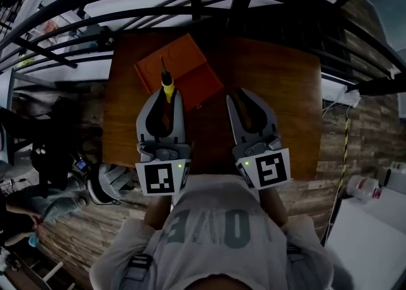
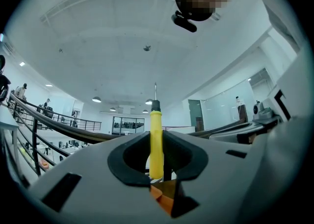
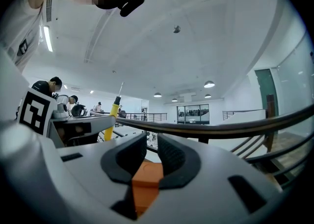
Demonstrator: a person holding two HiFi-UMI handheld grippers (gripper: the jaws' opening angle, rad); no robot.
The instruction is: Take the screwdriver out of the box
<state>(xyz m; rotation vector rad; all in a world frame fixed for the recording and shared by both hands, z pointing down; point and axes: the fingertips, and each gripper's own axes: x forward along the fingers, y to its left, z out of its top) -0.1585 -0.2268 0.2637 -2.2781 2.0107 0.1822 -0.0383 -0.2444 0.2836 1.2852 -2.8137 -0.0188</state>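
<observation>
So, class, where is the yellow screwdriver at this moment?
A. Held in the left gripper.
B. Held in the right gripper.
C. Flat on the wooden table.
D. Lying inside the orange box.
A: the left gripper is shut on the yellow screwdriver, clamping its handle.

Box (image 1: 181,70) on table (image 1: 279,85); screwdriver (image 1: 167,84) in left gripper (image 1: 167,97) over box; right gripper (image 1: 238,96) beside, rightward.
</observation>
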